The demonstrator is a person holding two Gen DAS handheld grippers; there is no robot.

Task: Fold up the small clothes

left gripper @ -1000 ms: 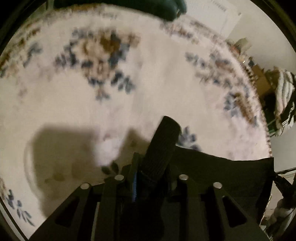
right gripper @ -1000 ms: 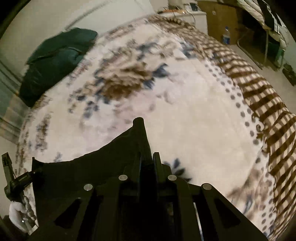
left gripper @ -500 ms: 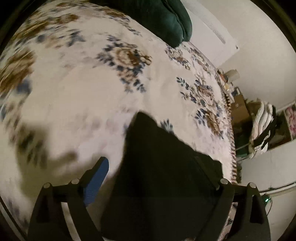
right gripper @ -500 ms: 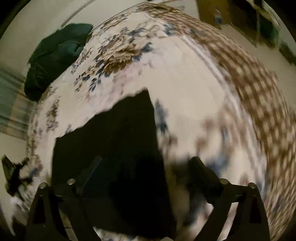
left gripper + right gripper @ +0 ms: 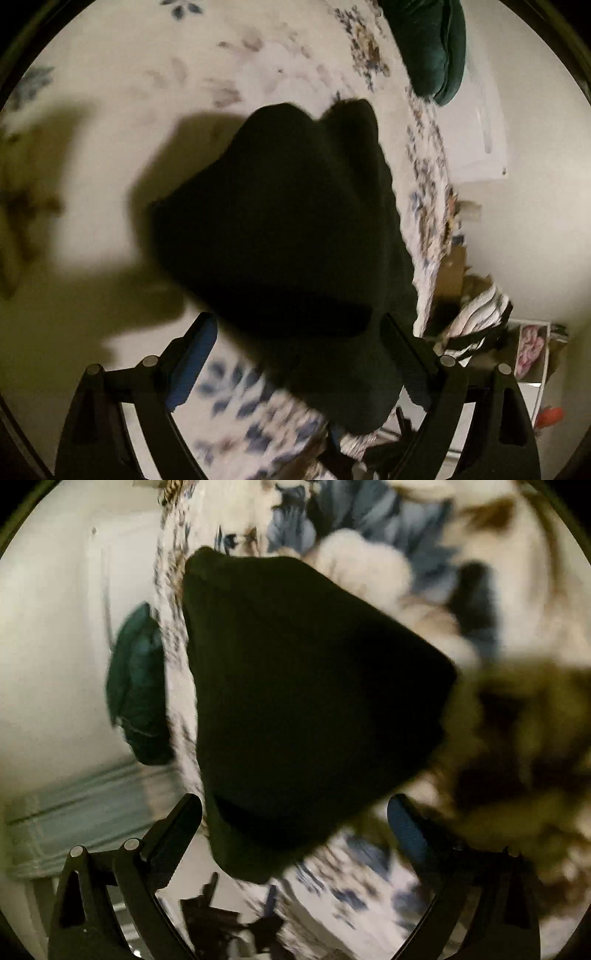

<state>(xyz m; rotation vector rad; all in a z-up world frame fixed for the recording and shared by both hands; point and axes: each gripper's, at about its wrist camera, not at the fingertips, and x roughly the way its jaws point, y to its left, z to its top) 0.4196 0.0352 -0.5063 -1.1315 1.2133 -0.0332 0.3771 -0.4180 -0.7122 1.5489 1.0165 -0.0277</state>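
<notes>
**Inspector:** Fingers (image 5: 194,354) of the left gripper (image 5: 295,360) are standing spread wide, the blue-faced pad clear of the cloth; nothing is being pinched. The right gripper (image 5: 295,834) is likewise standing fully spread, and its jaws have just been opening; the cloth is lying in front of them, not pressed by either pad.

**Assistant:** And the garment?

**Inspector:** The small black soft fabric garment (image 5: 291,236) is lying loose on the cream fleece blanket with blue and brown flowers (image 5: 122,74), bunched into a rough, rounded wedge, not a flat panel. In the right wrist view the same garment (image 5: 306,701) is showing a thick doubled lower edge, one end hanging towards the camera. Both views are blurred, so seams and garment type are not readable.

**Assistant:** Risks from here?

**Inspector:** In my judgement, three. The blanket pile is looking deep and plush, so a closing pad could be catching fleece together with the cloth and dragging the fold askew. The black fabric is limp and featureless in this dim light; a grip taken on the wrong layer would be pulling the doubled edge open. The garment also appears to be sitting near the bed's side, so a careless tug could be sliding it off.

**Assistant:** Surroundings?

**Inspector:** A dark green velvety cushion (image 5: 432,48) is resting well apart at the far edge.
</notes>
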